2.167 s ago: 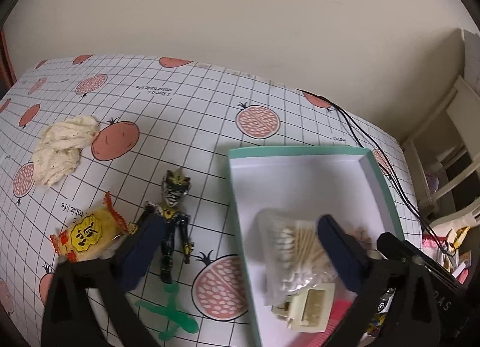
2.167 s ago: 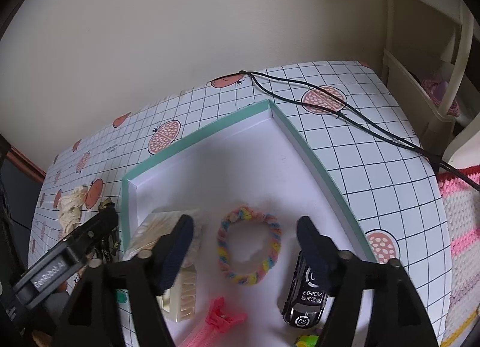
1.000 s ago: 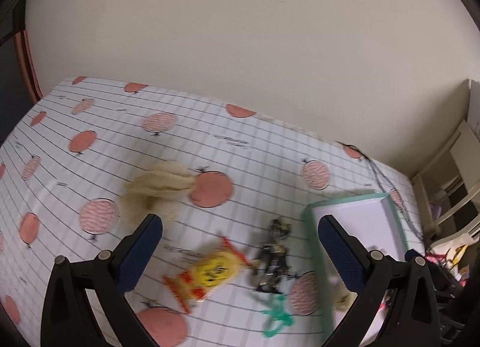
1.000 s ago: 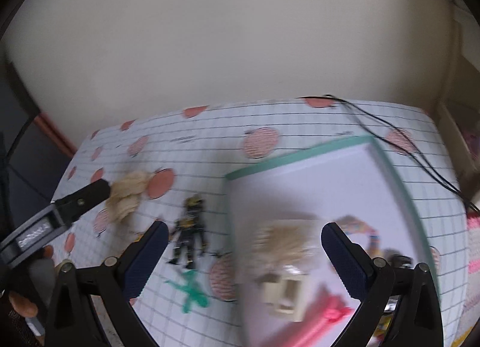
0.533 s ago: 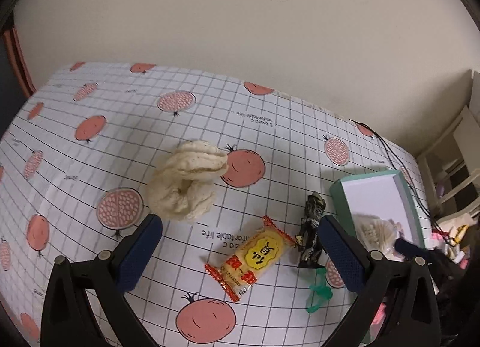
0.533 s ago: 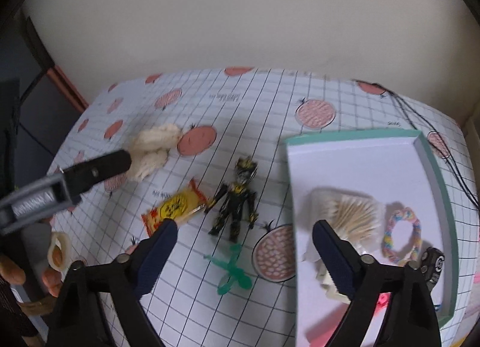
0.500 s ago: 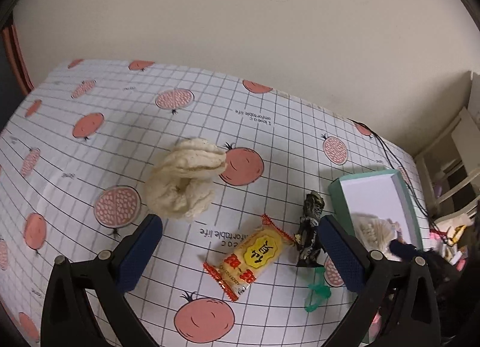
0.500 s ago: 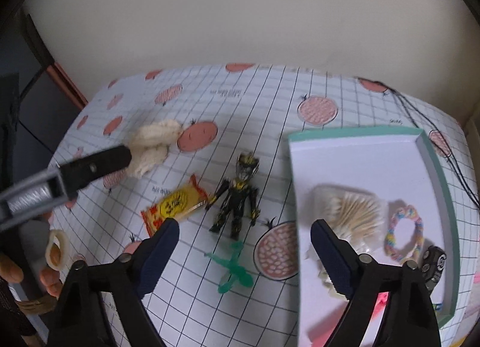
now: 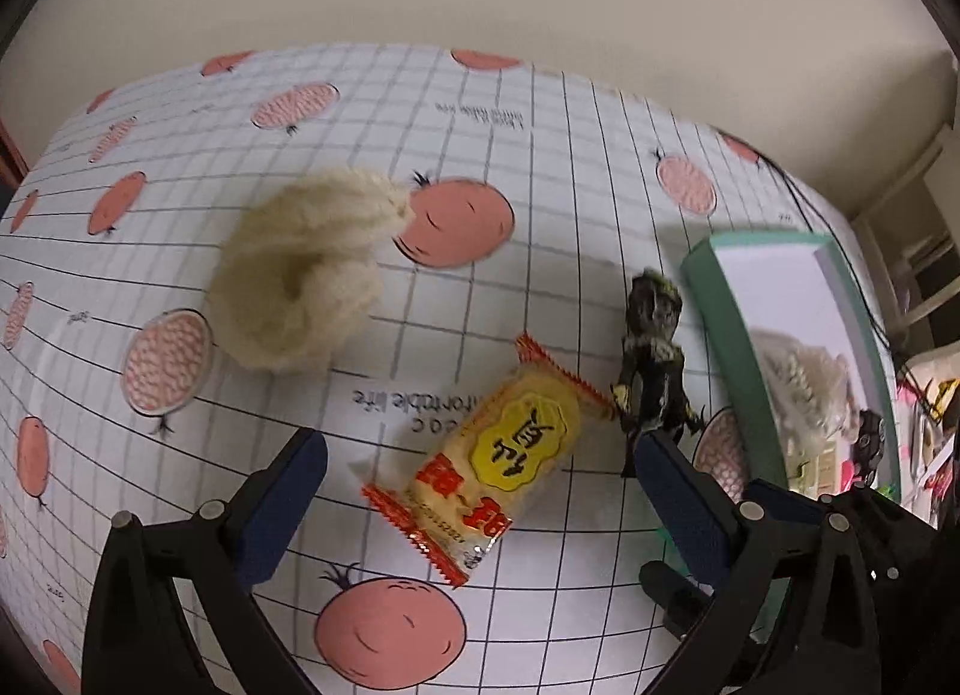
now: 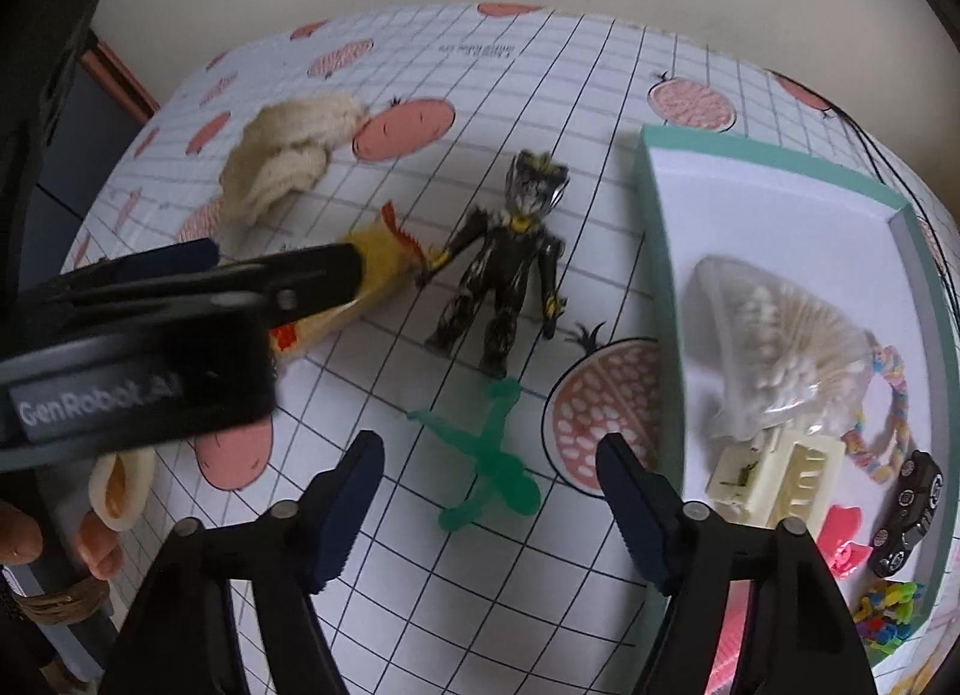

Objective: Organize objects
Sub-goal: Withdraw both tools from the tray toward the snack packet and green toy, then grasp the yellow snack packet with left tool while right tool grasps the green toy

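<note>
Wide-spread, the left gripper point(image 9: 477, 482) fingers straddle the snack packet point(image 9: 495, 458), where closing risks knocking the adjacent action figure point(image 9: 653, 362).

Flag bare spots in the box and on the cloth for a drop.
Box: far half bare, behind the cotton swab bag; near end crowded with hair clip, bracelet and toy car. Cloth: bare along the wall, behind the cream scrunchie; crowded around snack packet, figure and green toy.
</note>
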Action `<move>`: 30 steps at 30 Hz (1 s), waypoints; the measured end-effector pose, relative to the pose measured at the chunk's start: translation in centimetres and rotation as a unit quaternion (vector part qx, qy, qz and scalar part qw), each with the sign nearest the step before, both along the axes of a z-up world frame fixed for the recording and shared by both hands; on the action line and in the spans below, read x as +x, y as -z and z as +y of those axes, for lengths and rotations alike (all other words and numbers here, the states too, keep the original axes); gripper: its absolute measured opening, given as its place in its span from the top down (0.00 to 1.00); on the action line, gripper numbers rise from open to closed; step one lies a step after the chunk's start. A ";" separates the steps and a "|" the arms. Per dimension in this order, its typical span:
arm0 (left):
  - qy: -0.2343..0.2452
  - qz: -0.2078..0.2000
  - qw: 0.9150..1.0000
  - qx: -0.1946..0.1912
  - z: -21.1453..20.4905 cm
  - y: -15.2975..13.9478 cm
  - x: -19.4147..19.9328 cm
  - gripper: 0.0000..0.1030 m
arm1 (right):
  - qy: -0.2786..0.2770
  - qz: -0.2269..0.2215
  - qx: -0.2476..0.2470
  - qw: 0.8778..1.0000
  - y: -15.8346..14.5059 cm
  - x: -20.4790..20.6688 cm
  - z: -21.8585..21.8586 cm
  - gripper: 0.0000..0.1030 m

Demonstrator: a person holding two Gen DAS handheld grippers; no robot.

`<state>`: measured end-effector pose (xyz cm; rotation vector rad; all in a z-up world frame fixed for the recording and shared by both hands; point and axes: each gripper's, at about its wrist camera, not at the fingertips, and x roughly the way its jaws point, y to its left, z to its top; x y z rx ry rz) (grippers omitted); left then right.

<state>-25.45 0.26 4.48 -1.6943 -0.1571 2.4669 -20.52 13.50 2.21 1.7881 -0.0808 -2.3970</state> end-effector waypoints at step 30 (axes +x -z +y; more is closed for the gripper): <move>-0.010 -0.038 0.999 -0.005 -1.1 1.9 0.1 0.61 | -0.002 -0.010 -0.020 1.000 -0.1 0.2 2.8 0.75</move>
